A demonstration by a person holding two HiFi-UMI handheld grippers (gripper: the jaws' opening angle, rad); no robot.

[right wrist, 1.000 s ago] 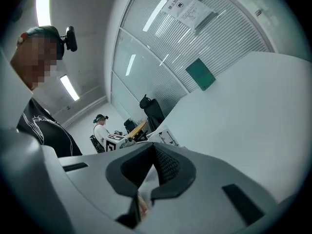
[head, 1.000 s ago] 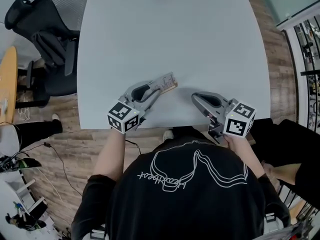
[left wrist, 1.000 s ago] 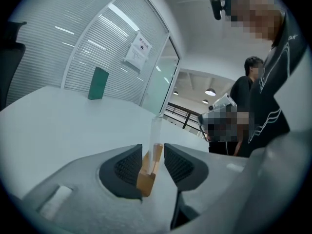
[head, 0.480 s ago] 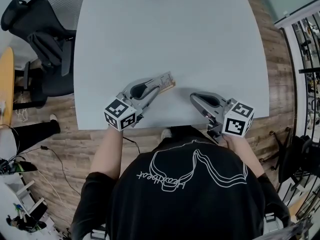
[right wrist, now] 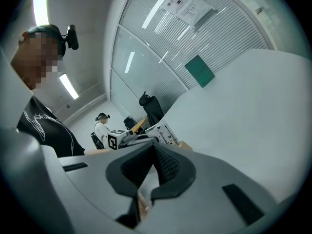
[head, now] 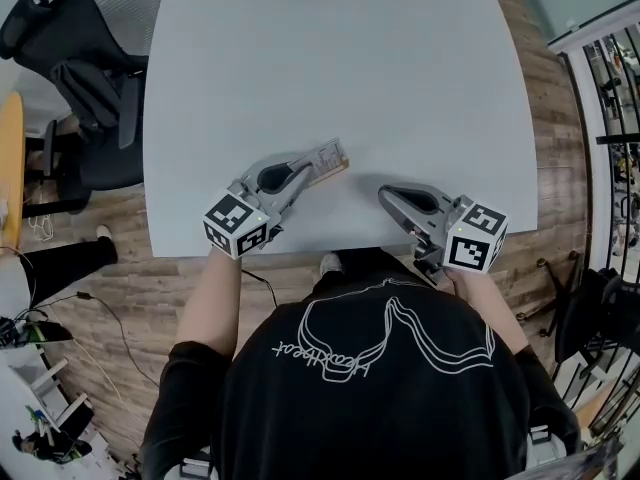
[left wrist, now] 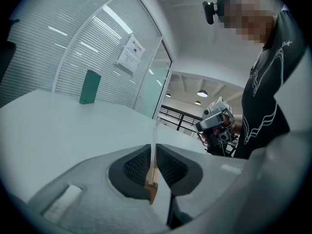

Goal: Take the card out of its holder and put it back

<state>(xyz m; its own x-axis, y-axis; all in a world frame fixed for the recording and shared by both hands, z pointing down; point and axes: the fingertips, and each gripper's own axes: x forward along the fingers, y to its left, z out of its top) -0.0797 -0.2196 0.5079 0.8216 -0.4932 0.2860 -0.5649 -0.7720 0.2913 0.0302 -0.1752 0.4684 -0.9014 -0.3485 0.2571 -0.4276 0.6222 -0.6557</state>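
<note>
A white printed card (head: 325, 155) stands in a small wooden holder (head: 340, 169) near the front of the white table (head: 340, 58). My left gripper (head: 318, 163) reaches it from the left. In the left gripper view the card (left wrist: 155, 130) stands edge-on between the pads, with the wooden holder (left wrist: 151, 186) below it. The jaws of the left gripper (left wrist: 152, 147) have just been closing, and the pads now press on the card. My right gripper (head: 385, 192) lies to the right of the card, apart from it, shut with nothing in it (right wrist: 155, 146). From there the card (right wrist: 163, 130) shows further left.
A green block (left wrist: 89, 87) stands at the table's far side. A black office chair (head: 80, 78) and a wood-topped desk (head: 12, 168) are left of the table. A metal railing (head: 610, 118) runs along the right. Another person sits far off (right wrist: 102, 126).
My left gripper's jaws have come together around the card. The right gripper has stayed where it was.
</note>
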